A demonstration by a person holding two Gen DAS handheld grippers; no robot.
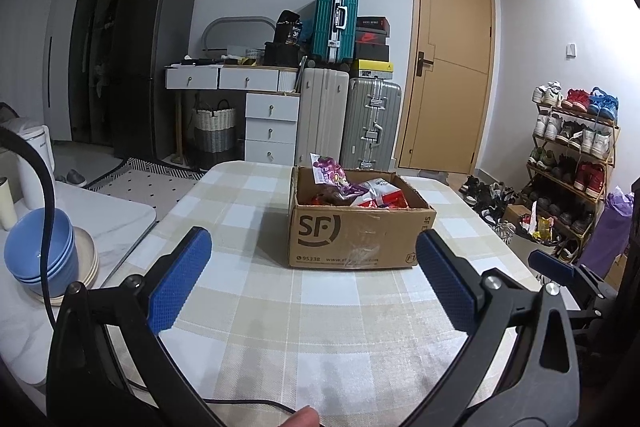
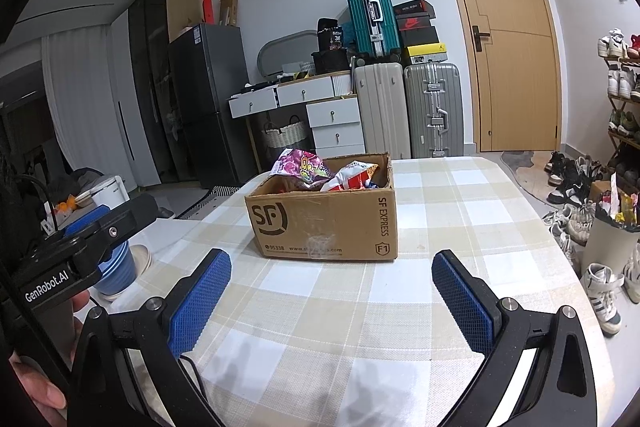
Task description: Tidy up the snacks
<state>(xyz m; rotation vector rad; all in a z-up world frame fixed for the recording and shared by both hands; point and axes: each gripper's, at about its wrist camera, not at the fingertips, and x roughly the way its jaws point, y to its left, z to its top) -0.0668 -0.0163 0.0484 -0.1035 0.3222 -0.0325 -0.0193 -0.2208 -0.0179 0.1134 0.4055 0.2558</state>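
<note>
A brown cardboard box (image 1: 352, 239) marked SF stands on the checked tablecloth (image 1: 280, 327), filled with snack bags. A purple bag (image 1: 334, 173) and a red-and-white bag (image 1: 380, 195) stick out of the top. The same box (image 2: 326, 223) and its purple bag (image 2: 300, 165) show in the right wrist view. My left gripper (image 1: 316, 275) is open and empty, a short way in front of the box. My right gripper (image 2: 330, 291) is open too, with nothing between its blue pads (image 2: 198, 307), just short of the box front.
Blue bowls (image 1: 42, 251) stacked on a plate sit on a white side table at the left, beside a white kettle (image 1: 34, 163). A shoe rack (image 1: 568, 155) and loose shoes fill the floor at the right. Suitcases (image 1: 348, 115), drawers and a door stand behind the table.
</note>
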